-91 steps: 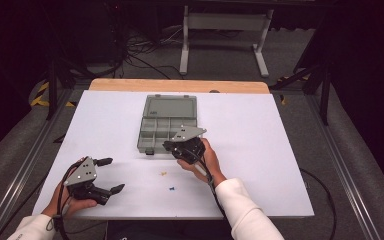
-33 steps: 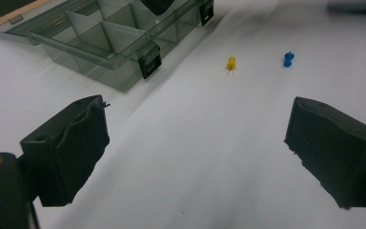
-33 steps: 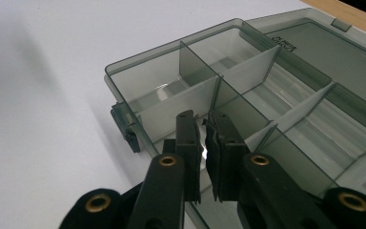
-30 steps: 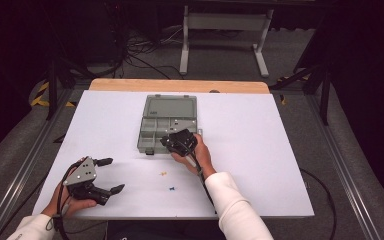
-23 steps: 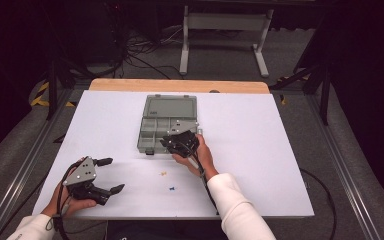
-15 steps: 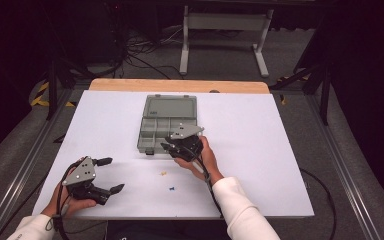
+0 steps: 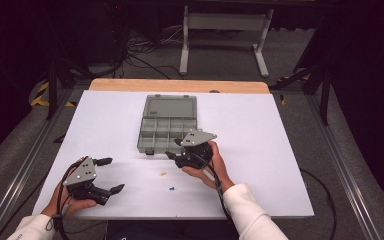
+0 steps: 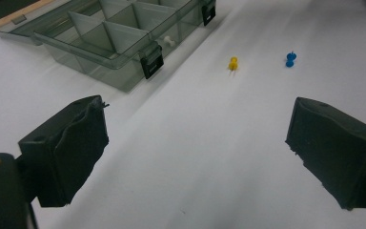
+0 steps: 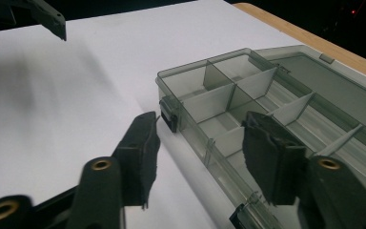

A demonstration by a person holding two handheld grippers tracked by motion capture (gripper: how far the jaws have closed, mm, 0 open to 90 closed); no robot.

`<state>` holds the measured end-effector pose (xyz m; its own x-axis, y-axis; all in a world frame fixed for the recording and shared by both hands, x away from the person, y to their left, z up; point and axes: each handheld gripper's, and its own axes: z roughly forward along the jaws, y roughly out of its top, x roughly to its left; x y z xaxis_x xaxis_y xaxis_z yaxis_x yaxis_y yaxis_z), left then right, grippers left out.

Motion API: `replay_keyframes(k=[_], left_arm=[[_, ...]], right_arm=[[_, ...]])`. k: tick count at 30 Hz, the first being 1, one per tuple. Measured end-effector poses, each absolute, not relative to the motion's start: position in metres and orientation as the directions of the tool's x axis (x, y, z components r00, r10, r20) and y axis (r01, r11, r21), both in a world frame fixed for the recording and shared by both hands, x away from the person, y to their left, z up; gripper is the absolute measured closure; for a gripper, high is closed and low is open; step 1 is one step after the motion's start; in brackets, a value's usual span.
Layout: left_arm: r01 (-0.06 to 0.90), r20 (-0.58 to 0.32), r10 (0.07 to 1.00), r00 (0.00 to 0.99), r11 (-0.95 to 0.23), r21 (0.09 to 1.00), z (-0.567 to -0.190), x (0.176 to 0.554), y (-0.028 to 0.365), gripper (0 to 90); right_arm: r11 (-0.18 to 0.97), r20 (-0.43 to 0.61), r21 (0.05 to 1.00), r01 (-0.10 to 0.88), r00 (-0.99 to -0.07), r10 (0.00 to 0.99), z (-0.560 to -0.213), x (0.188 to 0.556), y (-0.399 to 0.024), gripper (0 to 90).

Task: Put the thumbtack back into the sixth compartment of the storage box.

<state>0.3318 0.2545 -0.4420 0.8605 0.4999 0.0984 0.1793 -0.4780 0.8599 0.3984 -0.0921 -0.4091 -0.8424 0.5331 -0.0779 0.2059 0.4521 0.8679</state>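
Right claw [image 7: 176,149] [image 9: 200,129]: open about halfway, with nothing held. One jaw out over the white table [image 7: 280,150], the other jaw over a front cup of the clear grey box [image 7: 152,145] [image 9: 186,78], with the front wall between the two. Hard to tell whether either jaw touches the plastic. Held low and right at the box edge, most likely to drop small things in or to reach the little black catches. Box lying flat near the middle of the table, lid [image 7: 170,106] flipped open toward the far side, so that every cup can be reached from above. One small white pin [image 8: 169,41] seemingly inside a front cup, seen through the wall. Yellow pin [image 7: 163,173] [image 8: 233,63] and blue pin [image 7: 172,189] [image 8: 290,58] loose on the table just in front of the box, close to each other but not touching, probably waiting to be picked up. Left claw [image 7: 112,175] [image 8: 195,124]: spread very wide, nothing between the jaws, nothing touched. Kept back near the person's corner of the table, well apart from the box, pointing toward the two pins, maybe out of the way, maybe ready for a pin.
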Motion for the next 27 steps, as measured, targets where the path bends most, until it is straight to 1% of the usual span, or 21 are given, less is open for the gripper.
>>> replay_keyframes(k=[1, 4, 6, 7, 9, 10, 11, 16, 22, 25, 27], left_arm=[[0.179, 0.098, 0.500, 0.860, -0.478, 0.860, -0.442, 0.332, 0.255, 7.1], [0.181, 0.094, 0.500, 0.861, -0.475, 0.861, -0.442, 0.331, 0.254, 7.0], [0.180, 0.096, 0.500, 0.860, -0.475, 0.862, -0.441, 0.331, 0.254, 6.9], [0.180, 0.096, 0.500, 0.860, -0.475, 0.862, -0.441, 0.331, 0.254, 6.8], [0.180, 0.095, 0.500, 0.861, -0.475, 0.861, -0.441, 0.331, 0.254, 6.7], [0.179, 0.097, 0.500, 0.860, -0.476, 0.861, -0.441, 0.331, 0.254, 6.7], [0.175, 0.100, 0.497, 0.862, -0.477, 0.861, -0.441, 0.331, 0.254, 6.6], [0.179, 0.098, 0.501, 0.860, -0.475, 0.861, -0.441, 0.331, 0.254, 6.3], [0.180, 0.094, 0.501, 0.860, -0.472, 0.863, -0.442, 0.331, 0.254, 5.9], [0.183, 0.093, 0.500, 0.861, -0.476, 0.860, -0.443, 0.331, 0.253, 5.8], [0.182, 0.095, 0.499, 0.861, -0.478, 0.860, -0.443, 0.331, 0.253, 5.8]], right_arm=[[0.452, -0.078, 0.868, 0.206, -0.842, 0.533, -0.409, 0.398, -0.092, 44.4], [0.469, -0.092, 0.861, 0.198, -0.847, 0.524, -0.410, 0.392, -0.094, 34.7], [0.486, -0.103, 0.852, 0.193, -0.849, 0.519, -0.411, 0.389, -0.094, 30.3], [0.486, -0.103, 0.852, 0.193, -0.849, 0.519, -0.411, 0.389, -0.094, 30.3], [0.499, -0.102, 0.843, 0.199, -0.852, 0.513, -0.415, 0.386, -0.093, 24.3], [0.499, -0.102, 0.843, 0.199, -0.852, 0.513, -0.415, 0.386, -0.093, 24.3], [0.522, -0.112, 0.830, 0.198, -0.857, 0.503, -0.419, 0.384, -0.091, 20.9], [0.559, -0.101, 0.805, 0.199, -0.883, 0.459, -0.426, 0.382, -0.087, 19.7], [0.590, -0.083, 0.779, 0.211, -0.899, 0.430, -0.442, 0.383, -0.079, 18.4], [0.608, -0.072, 0.763, 0.218, -0.907, 0.415, -0.450, 0.384, -0.071, 19.2], [0.621, -0.068, 0.753, 0.216, -0.914, 0.400, -0.455, 0.383, -0.066, 22.4]])
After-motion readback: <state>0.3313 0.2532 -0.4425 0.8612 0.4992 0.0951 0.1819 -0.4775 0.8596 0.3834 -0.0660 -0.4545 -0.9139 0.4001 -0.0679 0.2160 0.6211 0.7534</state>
